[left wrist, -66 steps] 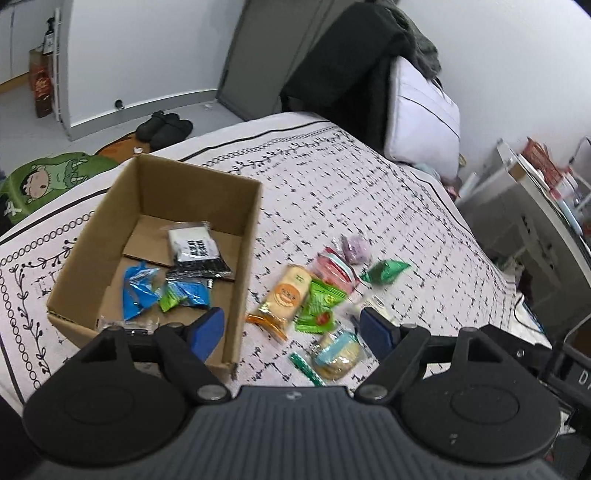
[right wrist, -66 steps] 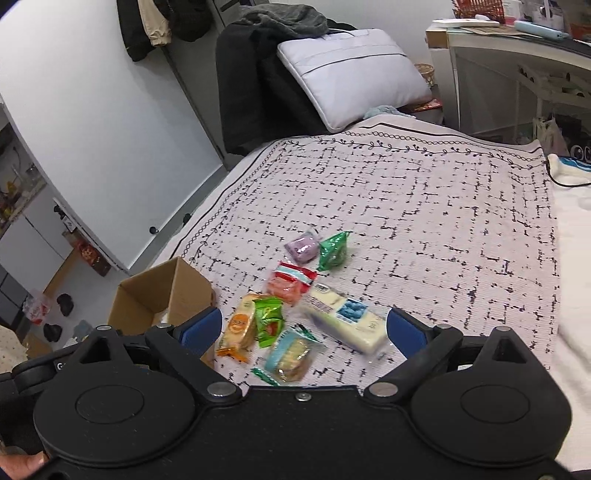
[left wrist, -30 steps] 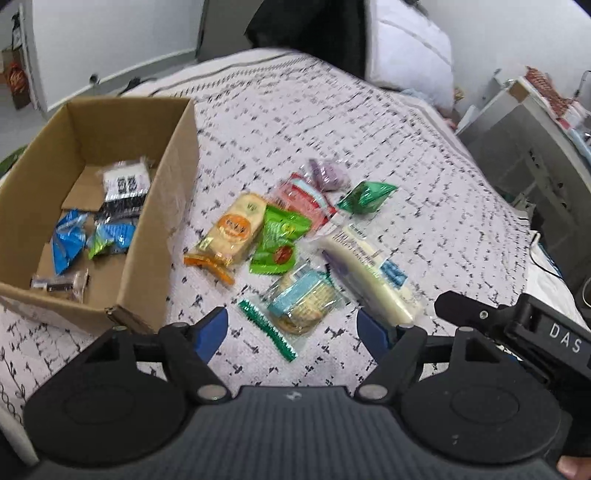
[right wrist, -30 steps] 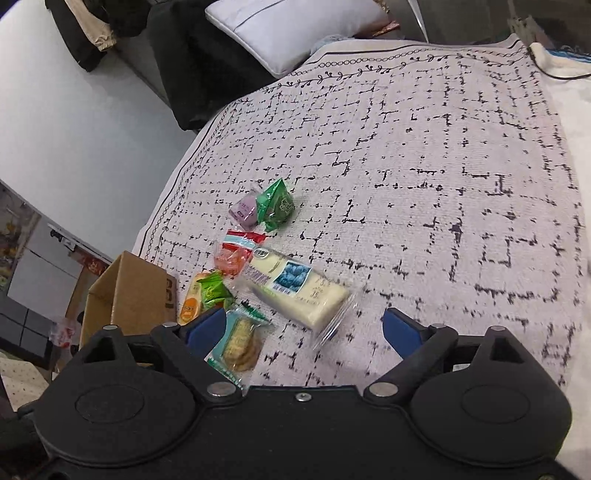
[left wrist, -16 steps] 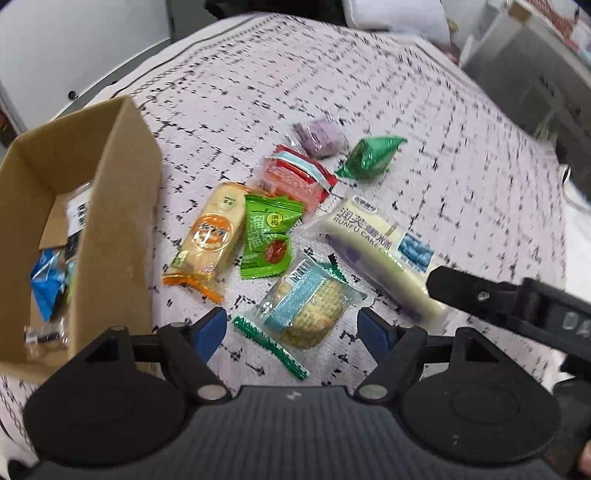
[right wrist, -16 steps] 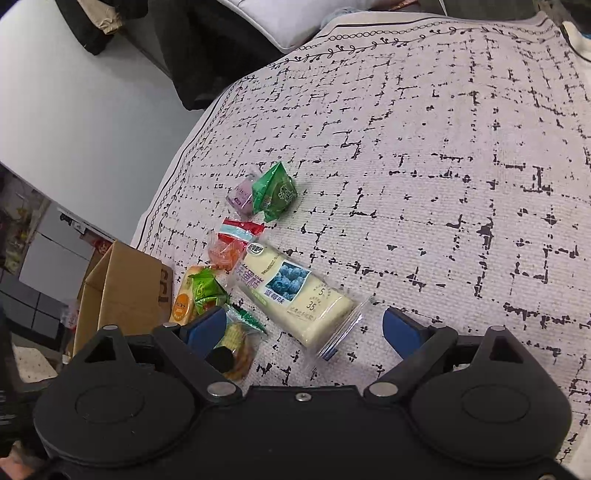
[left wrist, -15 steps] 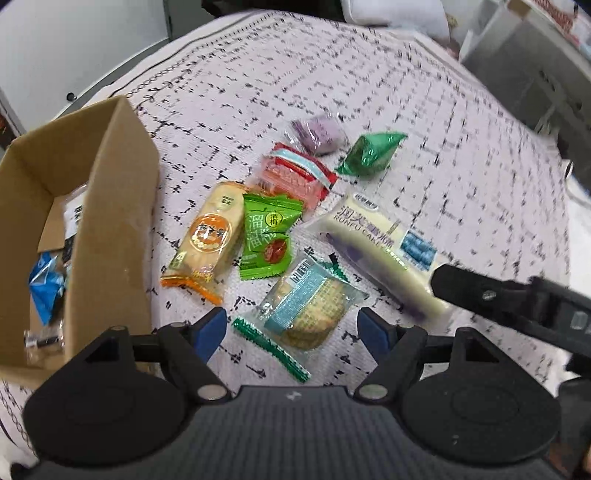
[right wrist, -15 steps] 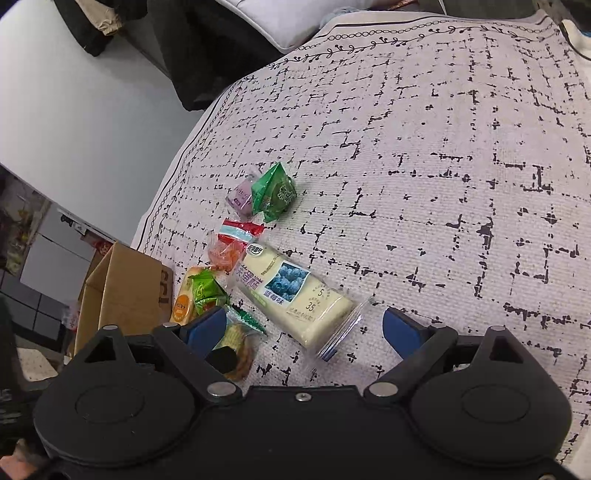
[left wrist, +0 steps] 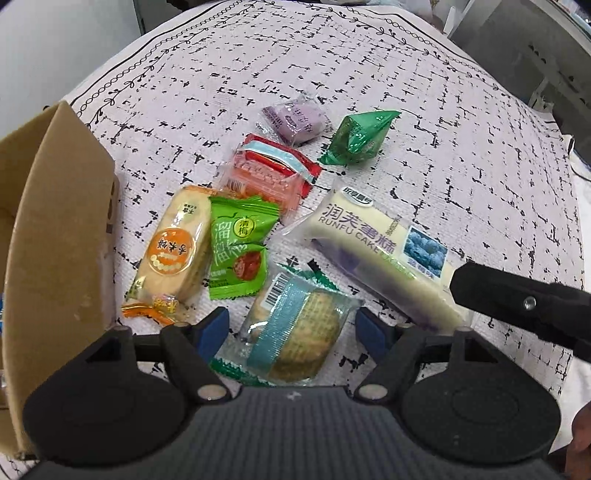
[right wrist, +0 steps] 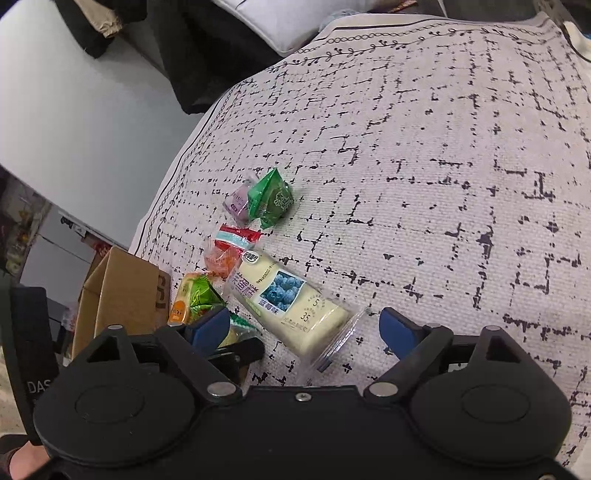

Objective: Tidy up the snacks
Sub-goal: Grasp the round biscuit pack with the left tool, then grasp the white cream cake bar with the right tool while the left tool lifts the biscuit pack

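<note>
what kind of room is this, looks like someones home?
Most likely a bedroom in a home. The snacks lie on a patterned bedspread rather than a table, a white pillow sits at its far end, and dark clothes are heaped beside the pillow.

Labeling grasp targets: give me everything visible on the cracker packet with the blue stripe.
The cracker packet is a clear, crinkly plastic wrapper with a pale blue stripe, a barcode and jagged green sealed ends, showing round tan crackers. It lies flat on the patterned bedspread, overlapping the thin green strip. It sits between the left gripper fingers, which have just been closing; the pads do not yet touch it.
</note>
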`<state>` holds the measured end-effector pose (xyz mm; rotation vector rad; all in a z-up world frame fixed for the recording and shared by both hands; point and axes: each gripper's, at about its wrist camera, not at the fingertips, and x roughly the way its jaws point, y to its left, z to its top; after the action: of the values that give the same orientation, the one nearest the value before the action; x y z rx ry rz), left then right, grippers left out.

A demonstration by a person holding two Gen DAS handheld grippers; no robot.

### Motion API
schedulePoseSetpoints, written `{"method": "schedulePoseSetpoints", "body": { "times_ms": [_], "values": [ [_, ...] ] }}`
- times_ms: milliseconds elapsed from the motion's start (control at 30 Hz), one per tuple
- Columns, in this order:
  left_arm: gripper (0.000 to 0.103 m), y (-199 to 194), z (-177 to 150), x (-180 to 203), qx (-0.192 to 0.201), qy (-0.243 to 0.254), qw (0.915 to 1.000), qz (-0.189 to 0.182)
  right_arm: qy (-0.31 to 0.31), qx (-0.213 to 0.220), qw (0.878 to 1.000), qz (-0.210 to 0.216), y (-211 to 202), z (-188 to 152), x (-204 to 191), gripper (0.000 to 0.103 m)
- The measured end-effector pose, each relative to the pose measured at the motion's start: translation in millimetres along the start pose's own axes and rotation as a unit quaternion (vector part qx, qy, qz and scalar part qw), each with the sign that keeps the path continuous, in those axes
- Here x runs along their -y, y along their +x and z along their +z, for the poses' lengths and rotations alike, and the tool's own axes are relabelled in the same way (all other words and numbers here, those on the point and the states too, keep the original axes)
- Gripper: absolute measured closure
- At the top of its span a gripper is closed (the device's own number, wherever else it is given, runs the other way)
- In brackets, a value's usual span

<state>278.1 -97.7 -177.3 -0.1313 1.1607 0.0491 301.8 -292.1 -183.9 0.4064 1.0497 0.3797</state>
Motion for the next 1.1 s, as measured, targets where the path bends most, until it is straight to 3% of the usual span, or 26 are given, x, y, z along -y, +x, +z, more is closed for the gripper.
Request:
{"method": "schedulePoseSetpoints", "body": {
  "times_ms": [100, 533, 833, 1000, 1100],
  "values": [
    [0.055, -3, -1, -7, 0.010, -0.013, 0.9998, -0.009, -0.020, -0.002, 1.000, -0.008, 6, 2, -6, 0.015],
    [0.055, -49, -10, -29, 0.061, -0.072, 0.9952, -0.024, -0.110, 0.028, 0.994, -0.010, 20, 9, -38, 0.015],
    [0.055, -70, -30, -38, 0.075, -0.090, 0.9929, -0.021, -0.129, -0.011, 0.992, -0.013, 23, -3, -44, 0.016],
    [0.055, -79, -39, -46, 0.083, -0.099, 0.9915, -0.017, -0.149, -0.038, 0.987, -0.040, 27, -13, -49, 0.024],
    [0.055, -87, -43, -53, 0.090, -0.114, 0.9892, -0.024, -0.178, -0.046, 0.982, -0.054, 29, -21, -57, 0.038]
  ]
}}
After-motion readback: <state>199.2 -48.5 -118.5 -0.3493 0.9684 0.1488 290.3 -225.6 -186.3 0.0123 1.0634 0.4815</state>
